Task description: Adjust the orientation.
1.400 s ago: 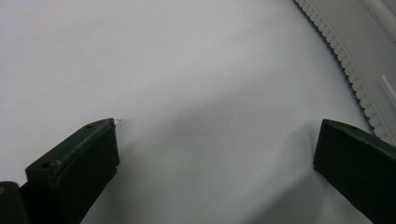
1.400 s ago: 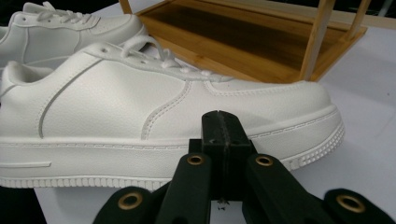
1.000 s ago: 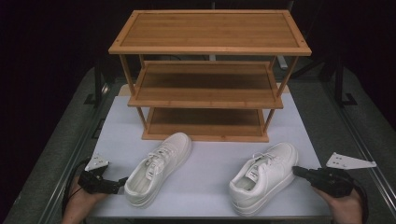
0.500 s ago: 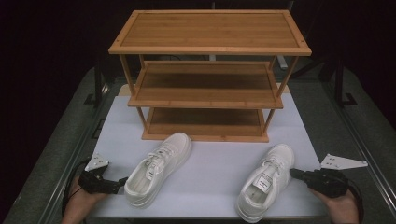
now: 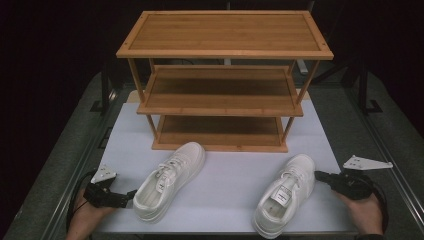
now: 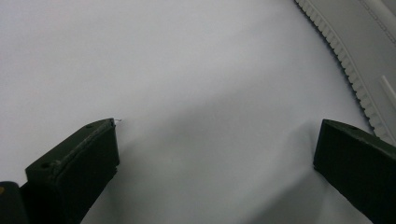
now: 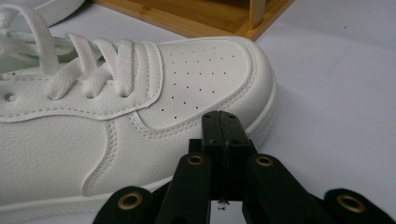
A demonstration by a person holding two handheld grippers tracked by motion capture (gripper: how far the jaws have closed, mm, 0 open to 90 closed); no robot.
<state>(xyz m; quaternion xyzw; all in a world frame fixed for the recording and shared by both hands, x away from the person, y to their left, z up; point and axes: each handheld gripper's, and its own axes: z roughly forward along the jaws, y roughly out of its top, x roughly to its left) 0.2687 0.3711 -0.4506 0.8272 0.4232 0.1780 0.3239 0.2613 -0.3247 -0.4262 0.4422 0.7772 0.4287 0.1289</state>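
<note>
1. Both white shoes were seen resting on the worktop (image 5: 225,195) in front of the wooden rack (image 5: 222,85); none of the three shelves carried a shoe, so the stowing, if that was the aim, was judged barely begun; only the squaring-up of the shoes appeared to be under way.

2. The right shoe (image 5: 285,192) lay at the right of the worktop, its toe pointing toward the rack and its heel toward the near edge; the right gripper (image 5: 322,176) was held against the outer side of its toe; in the right gripper view the jaws were pressed flat together with nothing between them, their tips (image 7: 223,126) touching or just short of the sole edge of the shoe (image 7: 116,107); a push was judged more likely than a grasp.

3. The left shoe (image 5: 170,180) lay at a slant, toe toward the rack's lower left corner; the left gripper (image 5: 127,196) was held just beside its heel; in the left gripper view the jaws stood wide apart, with only pale surface between them, nothing grasped.

4. Still left to do, by judgement: each shoe to be gripped, lifted and set on a shelf.

5. Compared with the earlier frames, the right shoe had been swung from a leftward slant to nearly straight; the right gripper had followed it inward; the left shoe and left gripper had stayed put.
</note>
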